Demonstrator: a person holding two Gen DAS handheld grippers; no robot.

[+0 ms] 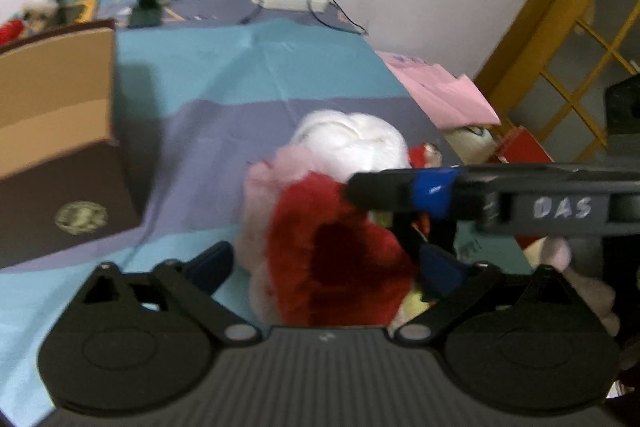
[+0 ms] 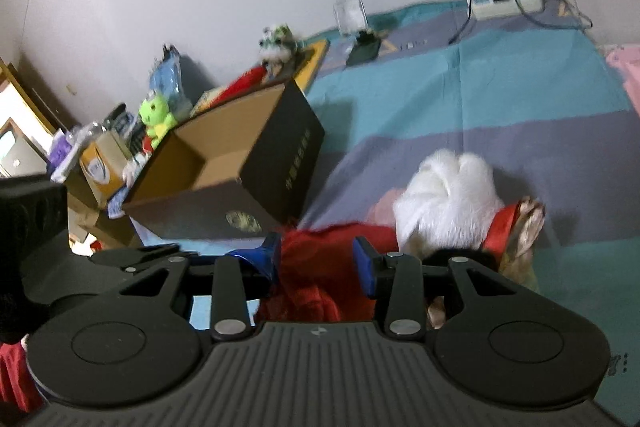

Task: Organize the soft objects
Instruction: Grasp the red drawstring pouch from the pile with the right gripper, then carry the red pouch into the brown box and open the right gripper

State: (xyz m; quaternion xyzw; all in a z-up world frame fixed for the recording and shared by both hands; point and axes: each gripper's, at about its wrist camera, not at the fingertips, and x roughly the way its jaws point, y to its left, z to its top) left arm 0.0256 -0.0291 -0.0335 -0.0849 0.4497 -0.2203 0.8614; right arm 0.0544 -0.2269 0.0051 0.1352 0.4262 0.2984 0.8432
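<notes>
- Left wrist view: our left tool point(image 1: 326, 269) hangs with its fingers spread wide on either side of the red plush part point(image 1: 336, 259) of the soft toy point(image 1: 348, 143); the pads do not press it that we can see; the toy's white fluffy part lies just ahead of the tool on the striped bedspread point(image 1: 224, 75); the right tool's finger crosses in from the right, its tip against the red plush; the open cardboard box point(image 1: 56, 147) stands well off to the left.
- Right wrist view: our right tool point(image 2: 316, 263) has red plush between its blue pads point(image 2: 364, 263); whether it pinches or merely straddles, we cannot tell; the white part sits ahead and right, the box ahead and left.
- We judge the step a two-handed pickup; close on bulk, not loose fur; lift together so nothing drags; then carry toward the box.
</notes>
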